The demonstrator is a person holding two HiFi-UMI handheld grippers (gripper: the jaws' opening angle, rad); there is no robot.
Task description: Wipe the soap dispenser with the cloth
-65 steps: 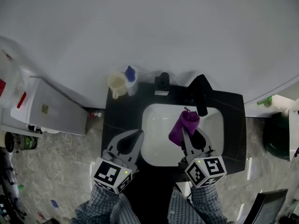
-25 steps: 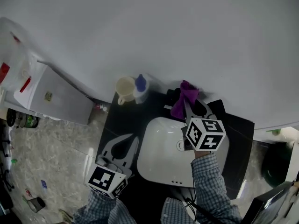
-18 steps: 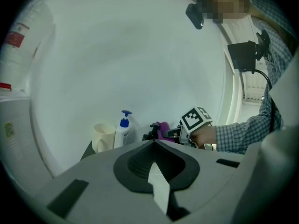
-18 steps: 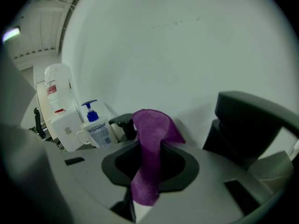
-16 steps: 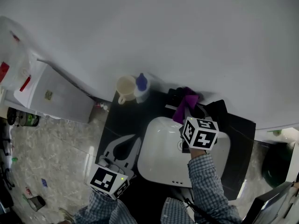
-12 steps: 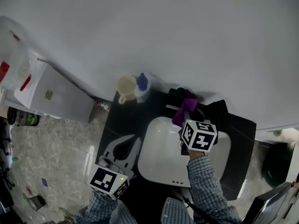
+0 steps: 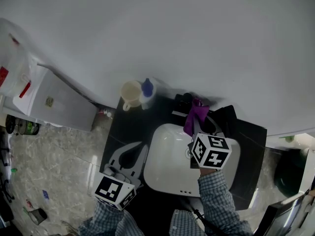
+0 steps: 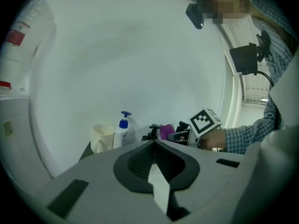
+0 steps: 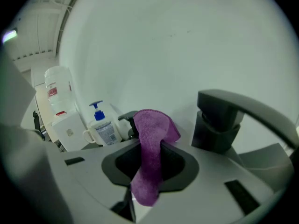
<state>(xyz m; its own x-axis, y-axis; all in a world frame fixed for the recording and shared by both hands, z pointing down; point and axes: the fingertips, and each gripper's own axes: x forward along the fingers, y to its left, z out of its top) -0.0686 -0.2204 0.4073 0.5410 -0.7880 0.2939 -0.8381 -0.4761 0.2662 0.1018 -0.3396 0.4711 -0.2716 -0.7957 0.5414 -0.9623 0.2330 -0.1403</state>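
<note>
Black counter (image 7: 127, 128): mug (image 7: 131, 93), pump bottle (image 7: 146, 90), faucet (image 7: 226, 116); cloth (image 7: 195, 115) before soap dispenser (image 7: 183, 100).

Soft, even light washes the wall (image 7: 206, 38); the counter (image 7: 129, 127) sits dark. Both gripper views bulge and blacken at the rims; the left gripper (image 8: 153, 143) blurs up close.

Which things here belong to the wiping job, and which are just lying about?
In the job:
purple cloth, clamped in the right gripper
black soap dispenser behind it

Lying about:
cream mug
blue-pump bottle
black faucet
white basin
left gripper, shut, empty
</note>
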